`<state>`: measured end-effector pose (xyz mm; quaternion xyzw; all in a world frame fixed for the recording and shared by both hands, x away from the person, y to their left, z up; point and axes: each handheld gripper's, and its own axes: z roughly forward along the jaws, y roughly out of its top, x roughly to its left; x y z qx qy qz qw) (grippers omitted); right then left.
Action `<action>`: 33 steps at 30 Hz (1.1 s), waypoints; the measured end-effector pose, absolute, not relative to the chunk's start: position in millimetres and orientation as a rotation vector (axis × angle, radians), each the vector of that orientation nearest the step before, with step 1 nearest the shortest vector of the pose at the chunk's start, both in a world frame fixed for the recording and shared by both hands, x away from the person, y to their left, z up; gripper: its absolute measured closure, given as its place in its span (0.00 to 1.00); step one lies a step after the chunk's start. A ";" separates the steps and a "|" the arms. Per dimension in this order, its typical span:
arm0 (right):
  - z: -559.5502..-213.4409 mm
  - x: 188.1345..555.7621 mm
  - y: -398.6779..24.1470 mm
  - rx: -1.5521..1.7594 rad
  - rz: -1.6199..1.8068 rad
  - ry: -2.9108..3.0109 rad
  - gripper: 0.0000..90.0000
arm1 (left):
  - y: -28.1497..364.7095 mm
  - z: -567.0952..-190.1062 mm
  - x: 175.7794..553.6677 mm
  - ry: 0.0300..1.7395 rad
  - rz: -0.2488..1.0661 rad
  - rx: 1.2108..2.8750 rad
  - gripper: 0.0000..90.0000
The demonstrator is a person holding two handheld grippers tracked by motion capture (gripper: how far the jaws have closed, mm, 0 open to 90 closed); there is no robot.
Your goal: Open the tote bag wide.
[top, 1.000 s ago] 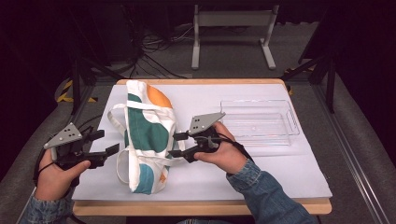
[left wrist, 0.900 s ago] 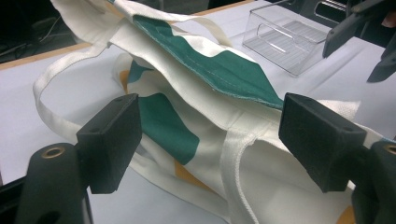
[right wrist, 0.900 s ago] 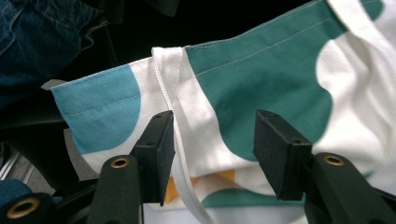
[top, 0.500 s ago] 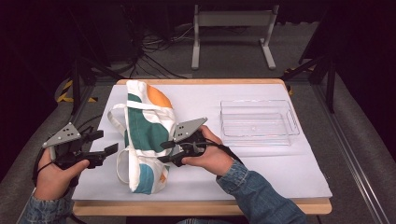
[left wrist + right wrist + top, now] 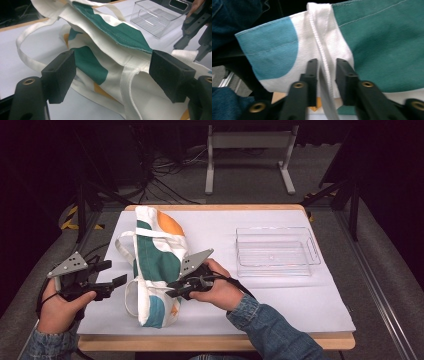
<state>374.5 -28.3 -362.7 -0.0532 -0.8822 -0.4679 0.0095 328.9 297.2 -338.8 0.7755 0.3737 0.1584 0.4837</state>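
Observation:
A white tote bag (image 5: 155,265) with green, orange and blue patches lies crumpled on the white-covered table (image 5: 280,300). My right gripper (image 5: 172,289) is at the bag's right side near its mouth. In the right gripper view its jaws (image 5: 325,65) have just been closing and now pinch the bag's white handle strap (image 5: 322,42) where it is sewn to the cloth. My left gripper (image 5: 114,273) hovers just left of the bag, open. In the left gripper view its pads (image 5: 60,75) stand wide apart, with the bag's rim and a strap (image 5: 127,82) beyond them, untouched.
A clear plastic tray (image 5: 275,251) sits empty at the table's right, also seen as the clear tray (image 5: 155,20) in the left gripper view. A loose handle loop (image 5: 122,247) lies off the bag's left side. A metal stand (image 5: 250,150) is on the floor behind.
My right gripper has moved left and down onto the bag, and its jaws have closed around the handle strap. The left gripper has stayed where it was.

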 end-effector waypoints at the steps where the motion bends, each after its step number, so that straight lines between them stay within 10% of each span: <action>1: -362.3 374.0 -28.3 -0.164 -1.457 -2.753 0.92 | 297.8 -339.3 329.2 0.910 0.382 1.894 0.24; 17: -345.1 370.9 -39.3 -0.187 -1.561 -2.751 0.98 | 297.0 -340.1 321.6 0.830 0.380 2.023 0.26; 27: -337.9 371.1 -45.4 -0.194 -1.604 -2.736 0.98 | 286.3 -349.9 328.6 0.809 0.311 2.103 0.44; 33: -337.0 371.4 -45.9 -0.198 -1.609 -2.723 0.98 | 286.8 -352.4 331.8 0.786 0.267 2.121 0.73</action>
